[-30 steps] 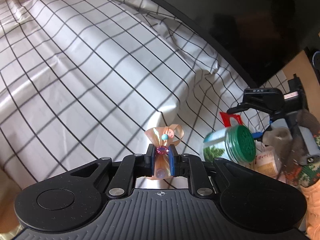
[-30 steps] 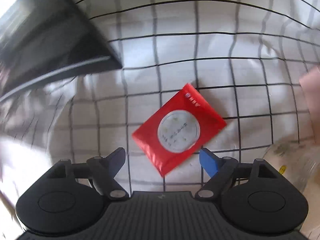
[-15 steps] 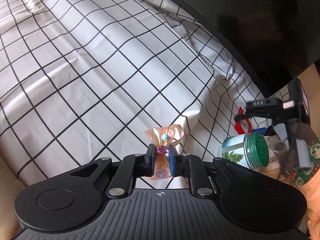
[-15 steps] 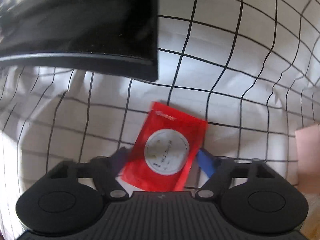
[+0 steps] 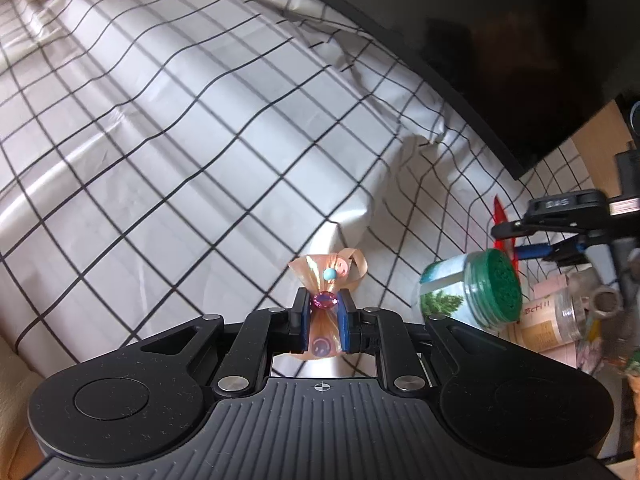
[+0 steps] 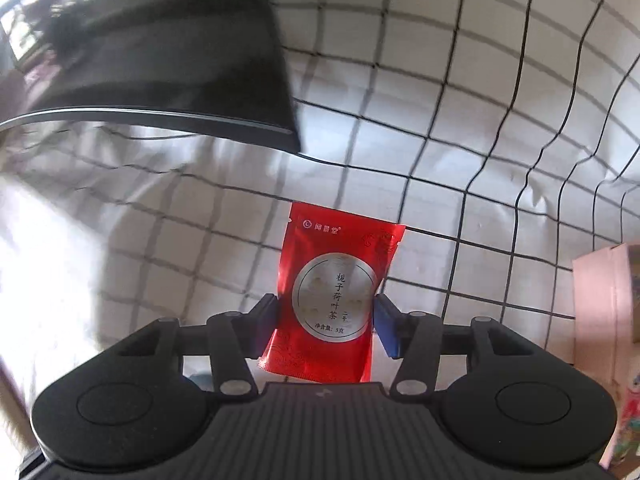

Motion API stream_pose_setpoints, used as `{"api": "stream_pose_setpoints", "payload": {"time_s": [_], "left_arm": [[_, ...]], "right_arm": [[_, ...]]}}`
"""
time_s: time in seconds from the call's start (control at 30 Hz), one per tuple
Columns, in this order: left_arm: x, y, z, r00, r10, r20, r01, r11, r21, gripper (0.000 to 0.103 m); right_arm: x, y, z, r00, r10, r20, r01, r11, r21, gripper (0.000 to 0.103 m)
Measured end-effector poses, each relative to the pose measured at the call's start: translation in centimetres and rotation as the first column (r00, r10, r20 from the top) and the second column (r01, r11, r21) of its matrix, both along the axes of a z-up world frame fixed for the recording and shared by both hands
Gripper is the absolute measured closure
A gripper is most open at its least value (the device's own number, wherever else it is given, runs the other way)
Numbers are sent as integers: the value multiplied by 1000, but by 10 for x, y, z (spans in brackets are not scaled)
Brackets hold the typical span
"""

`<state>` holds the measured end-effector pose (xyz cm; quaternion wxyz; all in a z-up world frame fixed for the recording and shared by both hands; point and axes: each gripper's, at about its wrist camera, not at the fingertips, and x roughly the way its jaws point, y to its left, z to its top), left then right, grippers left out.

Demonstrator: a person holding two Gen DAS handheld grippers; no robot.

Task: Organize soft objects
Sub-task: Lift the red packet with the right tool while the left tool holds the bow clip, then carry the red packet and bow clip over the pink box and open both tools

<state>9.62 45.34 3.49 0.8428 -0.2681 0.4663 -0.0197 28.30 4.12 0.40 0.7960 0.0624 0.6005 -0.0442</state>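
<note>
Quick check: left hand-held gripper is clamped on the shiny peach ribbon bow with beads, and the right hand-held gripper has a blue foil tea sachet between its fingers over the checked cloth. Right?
Not quite: the foil tea sachet is red, not blue, as the right wrist view shows. The rest holds: the right hand-held gripper is closing around it over the checked cloth, and the left hand-held gripper is clamped on the shiny peach ribbon bow.

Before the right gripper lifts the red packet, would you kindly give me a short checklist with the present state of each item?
1. Red packet sits between the right gripper's fingers: ok.
2. Right jaws are closing; pads look at the packet's edges, firm grip: cannot tell.
3. Packet clear of the dark screen corner above it: ok.
4. Left gripper shut on the ribbon bow: ok.
5. Green-lidded jar lies on its side near the right gripper; room to pass: cannot tell.
6. Checked cloth free of the pads: cannot tell.
</note>
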Motion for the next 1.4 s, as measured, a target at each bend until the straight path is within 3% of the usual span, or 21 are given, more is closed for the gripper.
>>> {"api": "stream_pose_setpoints", "payload": {"time_s": [0.23, 0.53, 0.73, 0.9, 1.03, 1.17, 1.23, 1.3, 1.4], "left_arm": [[6, -28, 33, 998, -34, 45, 31, 997, 66, 87], [21, -107, 85, 982, -147, 119, 127, 979, 161, 87], [29, -183, 118, 949, -262, 173, 225, 951, 211, 87], [41, -259, 129, 904, -383, 189, 339, 913, 227, 87], [63, -317, 117, 853, -486, 191, 465, 873, 145, 87], [84, -379, 82, 806, -568, 167, 578, 816, -14, 87], [90, -404, 64, 790, -587, 177, 603, 795, -58, 86], [93, -427, 46, 769, -614, 178, 631, 774, -54, 86], [99, -449, 20, 736, -667, 115, 673, 739, -21, 86]], "right_arm": [[-34, 9, 58, 991, 100, 85, -101, 995, 3, 50], [-100, -43, 118, 974, 103, 203, -112, 993, 32, 50], [-151, -96, 146, 957, 71, 282, -79, 997, 17, 50], [-190, -151, 162, 934, 5, 358, -2, 1000, -9, 49], [-207, -193, 159, 919, -73, 388, 84, 996, -11, 49], [-204, -228, 140, 921, -140, 365, 161, 987, -28, 48], [-200, -241, 128, 921, -167, 351, 192, 981, -36, 48], [-195, -252, 115, 921, -195, 337, 221, 974, -40, 48], [-188, -273, 92, 921, -261, 289, 270, 963, 9, 48]]}}
